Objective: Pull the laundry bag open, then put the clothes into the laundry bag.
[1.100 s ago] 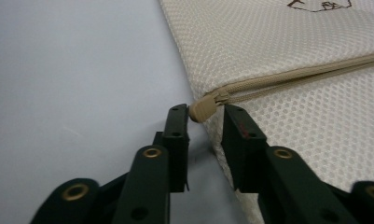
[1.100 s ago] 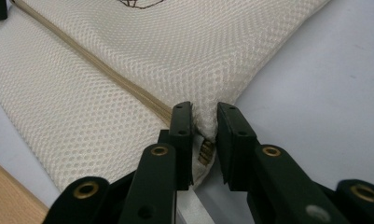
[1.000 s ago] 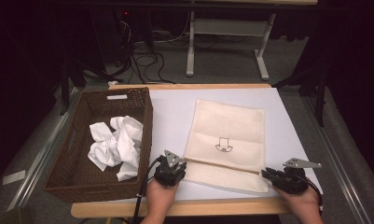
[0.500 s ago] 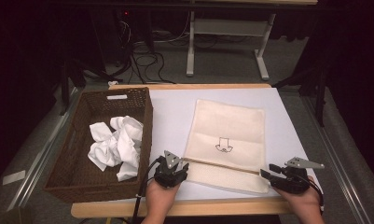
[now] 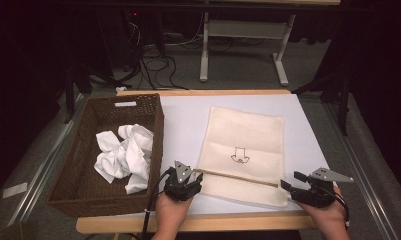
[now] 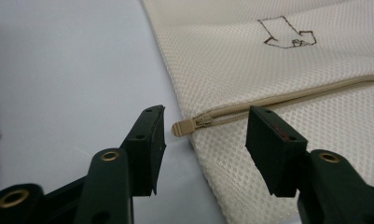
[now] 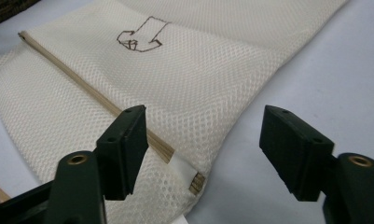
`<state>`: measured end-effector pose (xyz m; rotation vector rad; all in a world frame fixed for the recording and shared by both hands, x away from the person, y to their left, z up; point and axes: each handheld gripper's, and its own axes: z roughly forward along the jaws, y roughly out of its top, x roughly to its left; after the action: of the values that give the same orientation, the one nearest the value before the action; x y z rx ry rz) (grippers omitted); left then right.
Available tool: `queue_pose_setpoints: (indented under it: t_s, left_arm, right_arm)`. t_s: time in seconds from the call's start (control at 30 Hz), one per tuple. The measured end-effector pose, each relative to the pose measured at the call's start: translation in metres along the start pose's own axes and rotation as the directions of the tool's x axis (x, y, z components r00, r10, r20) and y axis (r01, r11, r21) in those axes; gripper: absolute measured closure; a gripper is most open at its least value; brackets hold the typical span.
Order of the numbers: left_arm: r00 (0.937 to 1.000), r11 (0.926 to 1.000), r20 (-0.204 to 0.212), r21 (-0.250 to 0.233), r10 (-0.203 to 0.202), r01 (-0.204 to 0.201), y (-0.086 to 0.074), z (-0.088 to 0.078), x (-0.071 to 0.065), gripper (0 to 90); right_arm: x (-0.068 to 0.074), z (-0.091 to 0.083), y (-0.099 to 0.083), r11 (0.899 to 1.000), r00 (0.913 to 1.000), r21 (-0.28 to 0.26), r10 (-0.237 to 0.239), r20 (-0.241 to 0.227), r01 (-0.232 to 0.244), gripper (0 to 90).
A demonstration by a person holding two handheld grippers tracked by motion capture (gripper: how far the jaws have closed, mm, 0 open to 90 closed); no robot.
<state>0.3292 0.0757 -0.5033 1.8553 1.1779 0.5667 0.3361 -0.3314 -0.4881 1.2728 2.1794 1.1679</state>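
No readable words, brands or numbers anywhere. Only sign: a small dark hand-drawn outline arrow with a scribble at its tip, on the middle of the cream mesh zip bag lying flat on the table right of centre. In the high view it points toward the near edge.

Desk is lit bright and even from overhead while everything behind it drops into near black, high view's kinda soft, and both gripper views blur close up.
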Motion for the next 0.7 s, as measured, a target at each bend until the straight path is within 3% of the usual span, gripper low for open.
queue_pose_setpoints:
  t_s: [0.17, 0.2, 0.3, 0.47, 0.57, 0.7]
  left_arm:
    - [0.9993, 0.9982, -0.028, -0.054, 0.025, -0.027, 0.005, -0.01, -0.005, 37.5]
    - [0.998, 0.9954, -0.05, -0.085, 0.04, -0.044, 0.007, -0.014, -0.007, 33.8]
    - [0.9973, 0.9921, -0.054, -0.113, 0.049, -0.055, 0.009, -0.018, -0.01, 21.0]
    - [0.9995, 0.9946, 0.001, -0.098, 0.033, -0.033, 0.016, -0.021, -0.01, 4.0]
    - [0.9991, 0.9916, 0.029, -0.126, 0.031, -0.028, 0.025, -0.03, -0.01, 1.7]
    - [0.9985, 0.9878, 0.022, -0.149, 0.049, -0.046, 0.034, -0.042, -0.012, 1.0]
  right_arm:
    - [0.002, -0.006, 0.004, 0.997, 0.9997, -0.075, -0.021, 0.008, 0.021, 18.3]
    - [0.003, -0.007, 0.005, 0.996, 0.9996, -0.088, -0.023, 0.014, 0.024, 14.7]
    - [0.005, -0.011, 0.008, 0.993, 0.9993, -0.116, -0.032, 0.021, 0.035, 10.9]
    - [0.008, -0.017, 0.014, 0.984, 0.9994, -0.173, -0.032, 0.016, 0.034, 3.8]
    - [0.009, -0.018, 0.016, 0.984, 0.9993, -0.172, -0.034, 0.015, 0.036, 3.0]
    - [0.009, -0.016, 0.017, 0.985, 0.9993, -0.169, -0.038, 0.005, 0.038, 0.6]
